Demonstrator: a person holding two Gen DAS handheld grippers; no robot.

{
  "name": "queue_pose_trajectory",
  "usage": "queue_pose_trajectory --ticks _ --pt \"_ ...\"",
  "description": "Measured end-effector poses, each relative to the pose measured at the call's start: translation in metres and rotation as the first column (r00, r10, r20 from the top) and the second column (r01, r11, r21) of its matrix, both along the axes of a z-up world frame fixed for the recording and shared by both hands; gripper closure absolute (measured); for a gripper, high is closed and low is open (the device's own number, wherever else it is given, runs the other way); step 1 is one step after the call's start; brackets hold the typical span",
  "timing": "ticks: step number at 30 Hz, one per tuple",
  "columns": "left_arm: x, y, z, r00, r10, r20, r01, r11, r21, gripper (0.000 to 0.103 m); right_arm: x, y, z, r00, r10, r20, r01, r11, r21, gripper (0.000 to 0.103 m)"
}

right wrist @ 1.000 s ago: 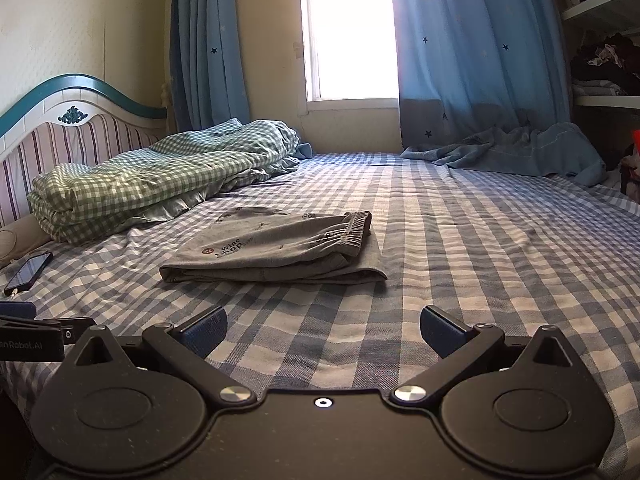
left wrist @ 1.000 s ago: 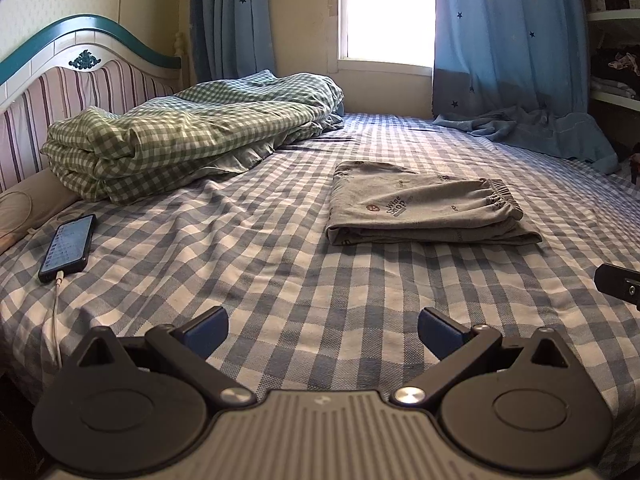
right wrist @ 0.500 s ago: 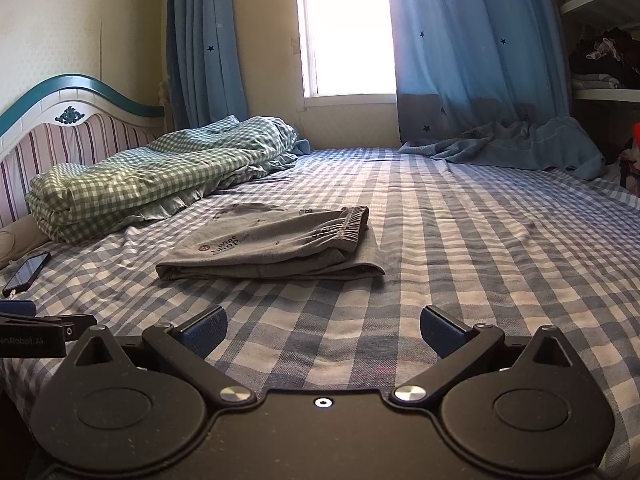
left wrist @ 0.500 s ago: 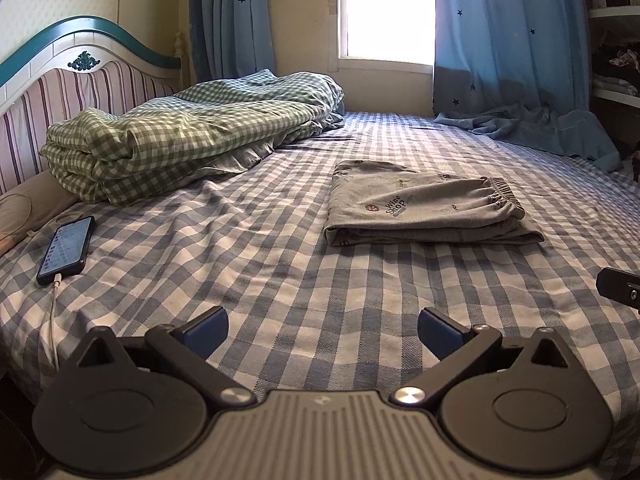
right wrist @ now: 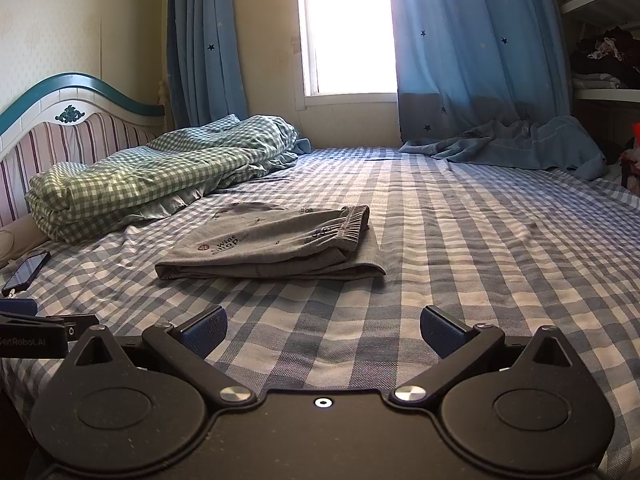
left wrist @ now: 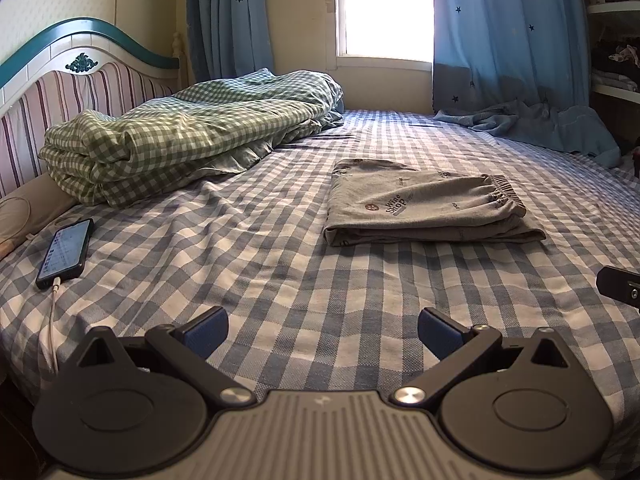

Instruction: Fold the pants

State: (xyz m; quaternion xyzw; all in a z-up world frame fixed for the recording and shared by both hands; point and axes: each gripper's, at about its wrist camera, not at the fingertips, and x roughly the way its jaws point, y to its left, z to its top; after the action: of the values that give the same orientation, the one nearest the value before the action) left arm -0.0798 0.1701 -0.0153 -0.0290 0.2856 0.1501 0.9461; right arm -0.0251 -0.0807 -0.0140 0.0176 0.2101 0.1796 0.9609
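Note:
Grey pants (left wrist: 424, 210) lie folded into a flat rectangle on the blue checked bed (left wrist: 280, 280), waistband to the right. They also show in the right wrist view (right wrist: 276, 246). My left gripper (left wrist: 322, 330) is open and empty, well short of the pants, above the bed's near edge. My right gripper (right wrist: 323, 330) is open and empty, also back from the pants. The right gripper's tip shows at the right edge of the left wrist view (left wrist: 618, 290). The left gripper's side shows at the left edge of the right wrist view (right wrist: 36, 330).
A folded green checked quilt (left wrist: 180, 136) lies at the left by the striped headboard (left wrist: 80, 88). A phone (left wrist: 66, 252) on a cable lies at the bed's left. A blue curtain's hem (left wrist: 532, 128) rests on the far right of the bed. Shelves (right wrist: 604, 40) stand at the right.
Both grippers have pulled back and tilted a little; the pants sit slightly farther off in the right wrist view. Both stay open. The pants have not moved.

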Motion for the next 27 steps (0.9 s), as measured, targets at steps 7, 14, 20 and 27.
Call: queue_pose_trajectory --ticks 7,14,20,27 --pt "0.0005 0.0003 -0.0001 1.000 -0.003 -0.001 0.003 1.000 0.002 0.000 0.0009 0.0010 -0.0004 1.000 0.002 0.000 -0.002 1.000 -0.001 0.001" --pt "0.0026 0.0015 -0.0006 1.000 -0.008 -0.004 0.008 1.000 0.001 0.000 0.0016 0.0016 -0.0009 1.000 0.001 -0.003 -0.001 1.000 -0.002 0.001" --pt "0.0035 0.0027 -0.0006 1.000 -0.010 -0.004 0.010 1.000 -0.003 0.000 0.0033 0.0023 -0.0026 1.000 0.003 -0.006 -0.003 1.000 -0.004 0.001" --pt "0.0023 0.0040 -0.0021 1.000 -0.020 -0.001 0.020 1.000 -0.010 0.000 0.0039 0.0022 -0.0025 1.000 0.002 -0.008 -0.002 1.000 -0.004 0.001"
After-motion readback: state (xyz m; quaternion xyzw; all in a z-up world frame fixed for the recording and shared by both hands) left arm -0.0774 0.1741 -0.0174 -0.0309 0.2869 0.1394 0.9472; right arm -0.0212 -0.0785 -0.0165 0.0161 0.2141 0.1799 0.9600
